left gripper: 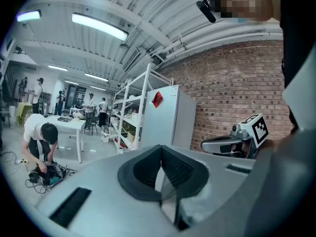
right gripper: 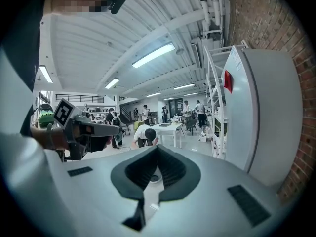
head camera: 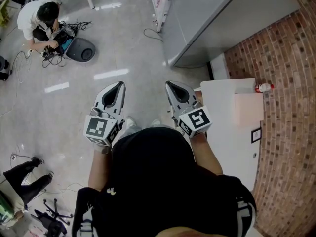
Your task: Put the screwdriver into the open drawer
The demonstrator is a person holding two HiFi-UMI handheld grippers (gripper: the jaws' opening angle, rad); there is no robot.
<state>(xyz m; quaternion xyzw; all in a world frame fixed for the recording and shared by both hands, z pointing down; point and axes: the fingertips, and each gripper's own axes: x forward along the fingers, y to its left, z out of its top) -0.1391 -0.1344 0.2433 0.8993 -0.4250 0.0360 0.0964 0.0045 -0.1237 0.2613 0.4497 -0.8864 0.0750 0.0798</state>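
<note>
Both grippers are held side by side at waist height over the grey floor, and neither holds anything. In the head view the left gripper (head camera: 119, 85) has its jaws closed tip to tip. So does the right gripper (head camera: 169, 83). The left gripper view shows its own jaws (left gripper: 161, 147) meeting, with the right gripper (left gripper: 231, 145) off to the side. The right gripper view shows the same for its jaws (right gripper: 157, 148). A white cabinet (head camera: 224, 132) stands just right of the right gripper. A small white and red object (head camera: 264, 87), possibly the screwdriver, lies on it by the wall. I cannot make out an open drawer.
A brick wall (head camera: 291, 83) runs along the right. A tall grey cabinet (head camera: 207, 23) stands ahead, beside white shelving (left gripper: 129, 113). A person (head camera: 42, 19) crouches on the floor at the far left over cables and a round dark device (head camera: 80, 49). Dark gear (head camera: 27, 181) lies at bottom left.
</note>
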